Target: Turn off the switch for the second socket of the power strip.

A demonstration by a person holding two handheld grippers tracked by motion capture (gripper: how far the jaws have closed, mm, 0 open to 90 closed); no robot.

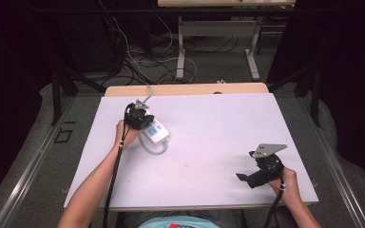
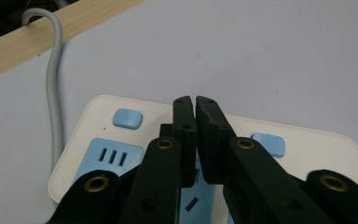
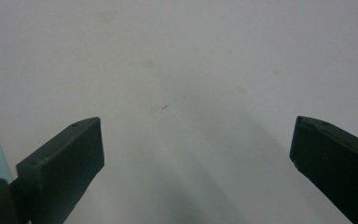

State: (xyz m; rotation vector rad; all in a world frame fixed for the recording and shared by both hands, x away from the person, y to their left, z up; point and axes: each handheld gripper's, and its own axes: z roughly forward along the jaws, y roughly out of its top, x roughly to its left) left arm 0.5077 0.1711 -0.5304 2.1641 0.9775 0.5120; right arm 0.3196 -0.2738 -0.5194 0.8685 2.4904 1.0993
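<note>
A white power strip [image 1: 158,133] with pale blue sockets and buttons lies on the left part of the white tabletop [image 1: 218,128]. My left gripper [image 1: 139,117] hovers right over it. In the left gripper view the strip [image 2: 317,149] lies under the jaws, and the left gripper [image 2: 195,101] is shut, its pads almost touching with nothing visible between them. A blue button [image 2: 127,118] sits just left of the tips. My right gripper [image 1: 245,177] rests near the front right of the table, and in its own view the right gripper [image 3: 196,140] stands wide open over bare tabletop.
The strip's grey cable [image 2: 53,93] runs off over the table's wooden back edge [image 1: 185,89], and another bit of cable loops at the strip's near end [image 1: 156,150]. Beyond the table, loose cables [image 1: 142,61] lie on the floor by another desk's legs [image 1: 180,52].
</note>
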